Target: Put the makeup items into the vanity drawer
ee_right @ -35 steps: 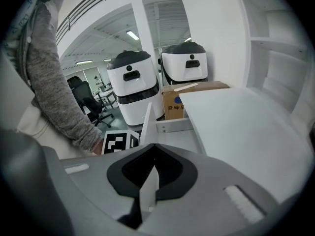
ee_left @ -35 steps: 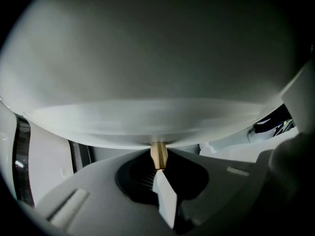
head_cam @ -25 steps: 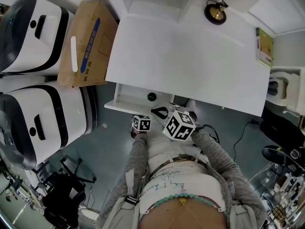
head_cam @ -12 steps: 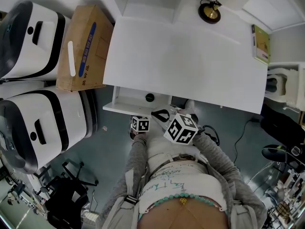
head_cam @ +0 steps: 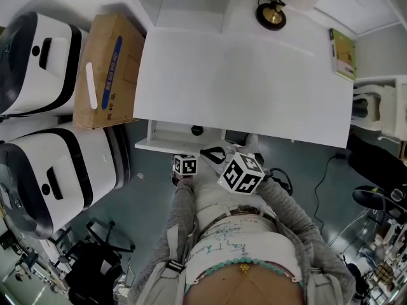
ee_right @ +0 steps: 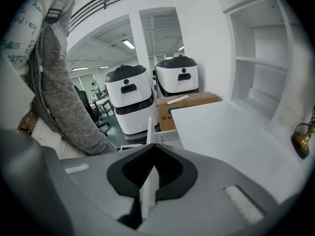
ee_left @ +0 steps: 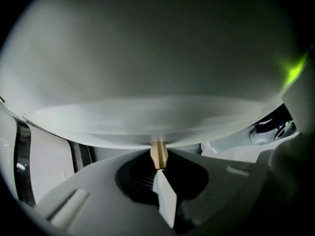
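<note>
Grey sleeves point(head_cam: 294, 216), wht printed top point(head_cam: 236, 246)

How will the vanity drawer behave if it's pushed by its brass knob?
The drawer looks rigid and will probably slide straight in, since the left tool grips its brass knob. The small dark round item inside may roll or shift if the drawer stops hard.

Your white vanity top point(head_cam: 241, 88) carries a brass ornament on a dark round base point(head_cam: 271, 14) at 12 o'clock and a green booklet point(head_cam: 342, 54) at 2 o'clock. At 8 o'clock, the open drawer point(head_cam: 162, 143) holds one small dark round item point(head_cam: 197, 131).
</note>
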Demonstrator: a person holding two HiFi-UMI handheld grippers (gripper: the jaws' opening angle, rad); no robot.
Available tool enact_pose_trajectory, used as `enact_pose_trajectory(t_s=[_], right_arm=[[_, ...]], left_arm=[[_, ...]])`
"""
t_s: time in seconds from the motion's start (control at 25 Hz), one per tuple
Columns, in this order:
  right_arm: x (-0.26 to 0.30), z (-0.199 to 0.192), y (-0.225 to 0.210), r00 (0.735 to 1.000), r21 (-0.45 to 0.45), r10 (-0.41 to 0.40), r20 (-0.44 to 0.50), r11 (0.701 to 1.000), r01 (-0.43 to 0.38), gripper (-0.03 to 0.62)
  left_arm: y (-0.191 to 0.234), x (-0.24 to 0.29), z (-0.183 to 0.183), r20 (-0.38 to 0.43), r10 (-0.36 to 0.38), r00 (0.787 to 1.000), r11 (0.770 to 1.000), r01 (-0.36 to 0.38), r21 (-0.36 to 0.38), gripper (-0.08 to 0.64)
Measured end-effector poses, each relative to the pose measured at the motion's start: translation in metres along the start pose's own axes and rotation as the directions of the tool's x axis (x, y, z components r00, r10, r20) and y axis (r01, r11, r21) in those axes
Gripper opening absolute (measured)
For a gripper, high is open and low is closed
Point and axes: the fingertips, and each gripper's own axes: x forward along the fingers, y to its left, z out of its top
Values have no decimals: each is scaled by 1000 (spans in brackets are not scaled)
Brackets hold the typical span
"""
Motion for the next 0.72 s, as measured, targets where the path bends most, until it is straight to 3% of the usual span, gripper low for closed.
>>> enact_pose_trajectory(t_s=[0.72], right_arm=[[-19,-2,-10,999,54,-45,17,998,44,28]], left_arm=[[4,8,30,-1,-2,1000,1000,2,10,11]])
